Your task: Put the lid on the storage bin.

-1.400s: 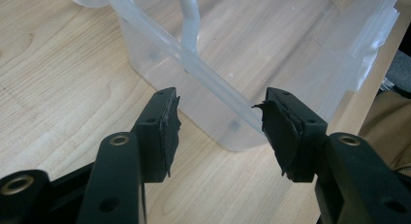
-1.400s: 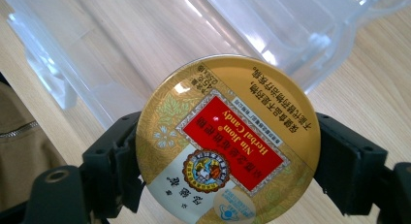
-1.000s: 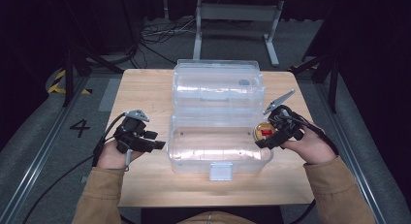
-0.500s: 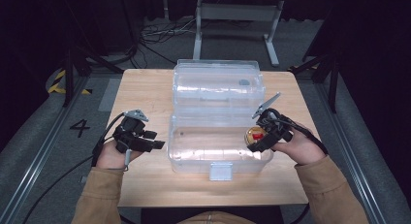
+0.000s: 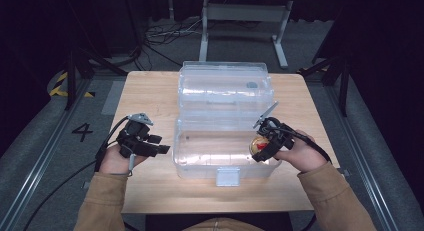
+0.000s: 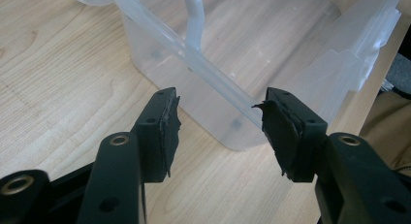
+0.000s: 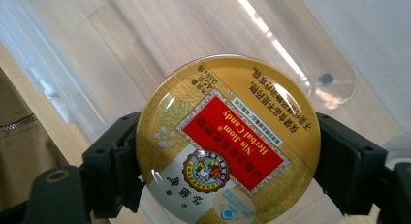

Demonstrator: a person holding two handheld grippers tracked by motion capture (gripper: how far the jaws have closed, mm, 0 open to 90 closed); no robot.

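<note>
The round candy tin (image 7: 225,141) at frame centre has a glossy gold printed lid with bright reflections. The box (image 5: 225,123) is clear, smooth plastic. The worktop (image 6: 63,83) is pale, matt wood grain. The fingers (image 6: 167,127) carry matt black, frayed rubbery pads.

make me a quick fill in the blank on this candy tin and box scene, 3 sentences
1. The right gripper is shut on a round gold tin whose red label reads Herbal ____.
2. The left gripper has its jaws ____, holding nothing.
3. The clear plastic box stands on a ____ table with its lid open.

Missing words: Candy; open; wooden
</note>
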